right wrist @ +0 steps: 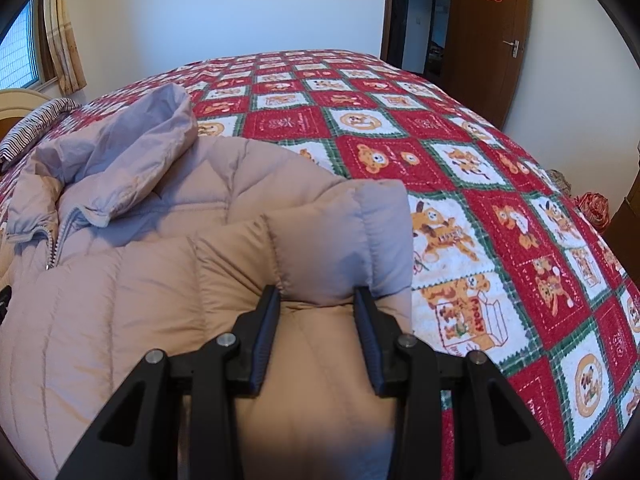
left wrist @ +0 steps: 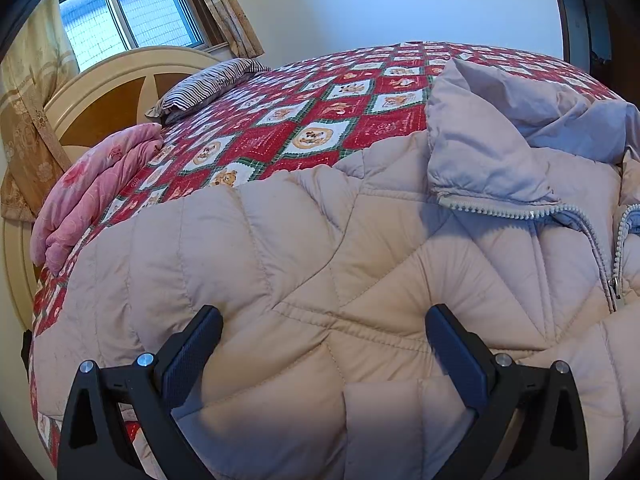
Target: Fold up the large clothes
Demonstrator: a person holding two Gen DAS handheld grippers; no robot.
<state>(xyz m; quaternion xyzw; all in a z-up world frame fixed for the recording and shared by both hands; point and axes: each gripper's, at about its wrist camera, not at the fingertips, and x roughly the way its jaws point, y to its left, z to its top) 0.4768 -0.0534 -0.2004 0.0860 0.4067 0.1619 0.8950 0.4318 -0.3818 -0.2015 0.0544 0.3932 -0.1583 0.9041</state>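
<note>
A large beige quilted down jacket point(left wrist: 320, 264) lies spread on the bed, its grey-lined hood point(left wrist: 500, 132) flopped at the top and its zipper point(left wrist: 600, 248) partly open. My left gripper point(left wrist: 324, 320) is open wide, jaws hovering just over the jacket's front panel. In the right wrist view the jacket point(right wrist: 120, 300) fills the left half. My right gripper point(right wrist: 316, 300) is shut on the jacket's sleeve point(right wrist: 340, 248), the puffy cuff end bulging between and beyond the jaws, lifted over the jacket body.
The bed has a red, white and green bear-print quilt point(right wrist: 480, 184). A folded pink blanket point(left wrist: 92, 196) and a striped pillow point(left wrist: 208, 84) lie by the headboard point(left wrist: 108, 92). A brown door point(right wrist: 488, 40) stands beyond the bed's far corner.
</note>
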